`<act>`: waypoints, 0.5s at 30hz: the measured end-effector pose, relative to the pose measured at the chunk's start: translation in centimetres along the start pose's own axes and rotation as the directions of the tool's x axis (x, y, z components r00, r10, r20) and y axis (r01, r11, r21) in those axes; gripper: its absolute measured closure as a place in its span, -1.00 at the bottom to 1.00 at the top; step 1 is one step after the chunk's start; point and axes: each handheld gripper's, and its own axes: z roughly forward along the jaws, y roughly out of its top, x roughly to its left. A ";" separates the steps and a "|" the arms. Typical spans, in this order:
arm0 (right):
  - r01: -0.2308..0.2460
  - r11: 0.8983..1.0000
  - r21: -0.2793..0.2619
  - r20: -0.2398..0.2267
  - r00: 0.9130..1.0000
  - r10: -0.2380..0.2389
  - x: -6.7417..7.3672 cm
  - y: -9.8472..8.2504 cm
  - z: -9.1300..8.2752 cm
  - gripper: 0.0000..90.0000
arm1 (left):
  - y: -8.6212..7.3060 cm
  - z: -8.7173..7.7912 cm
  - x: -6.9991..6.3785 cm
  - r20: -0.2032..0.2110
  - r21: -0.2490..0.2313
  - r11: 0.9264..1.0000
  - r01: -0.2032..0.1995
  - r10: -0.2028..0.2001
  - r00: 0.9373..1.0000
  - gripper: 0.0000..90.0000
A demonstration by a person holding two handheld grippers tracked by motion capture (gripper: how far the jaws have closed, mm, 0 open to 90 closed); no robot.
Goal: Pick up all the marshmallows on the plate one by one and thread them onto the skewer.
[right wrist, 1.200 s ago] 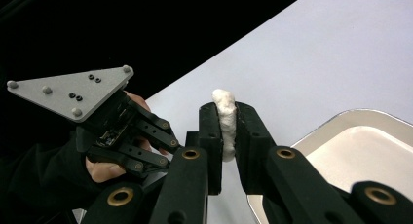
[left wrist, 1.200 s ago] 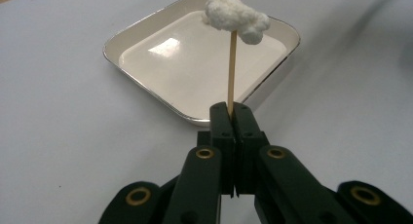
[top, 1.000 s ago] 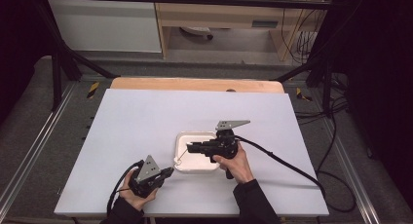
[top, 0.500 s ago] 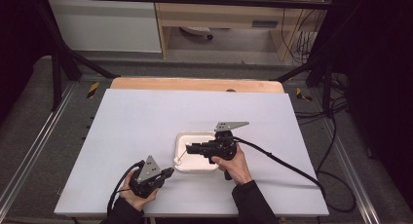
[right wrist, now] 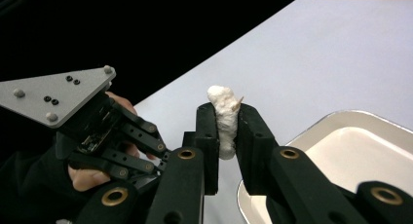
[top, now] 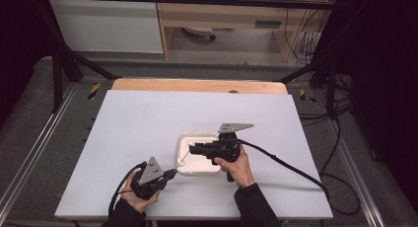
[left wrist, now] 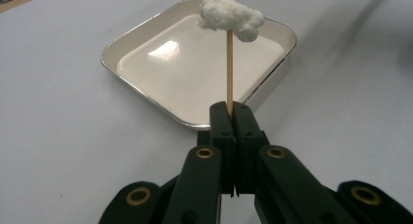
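- Little has shifted since the earlier frames: both hands sit where they were, and the one change is at the right claw [right wrist: 225,121], whose jaws have just been opening a touch around the white fluffy lump [right wrist: 223,118].
- Left claw [left wrist: 233,112] is clenched on the lower end of the thin wooden skewer [left wrist: 229,73], which runs straight away from its jaws.
- In the left gripper view the lump [left wrist: 230,17] sits near the skewer's far end, above the white square tray [left wrist: 122,75].
- In the right gripper view the jaws flank the lump on both sides, pads seemingly against it, with the skewer's tip [right wrist: 238,101] poking out beside it.
- My reading: the lump is being slid along or off the stick, and the slackened grip suggests a re-grip or a release over the tray.
- From above, the skewer [top: 183,158] lies with its long axis slanting from the left claw [top: 172,173] up and rightward toward the right claw [top: 192,148], crossing the tray's [top: 197,169] near-left corner on the surface [top: 148,118].
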 end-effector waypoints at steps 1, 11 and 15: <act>-0.001 1.000 -0.006 0.011 1.000 0.001 0.0 0.0 0.0 0.74 | 0.0 0.0 0.0 0.004 -0.002 1.000 0.002 -0.002 1.000 0.99; -0.004 0.999 -0.054 -0.002 1.000 0.004 -0.1 0.1 -0.2 0.62 | 0.0 0.2 -0.3 0.039 0.008 1.000 0.000 -0.001 0.999 0.99; -0.010 0.998 -0.056 -0.024 1.000 0.008 -0.1 0.0 -0.1 0.80 | 0.0 0.2 -0.3 0.034 0.004 1.000 0.006 -0.006 0.999 0.99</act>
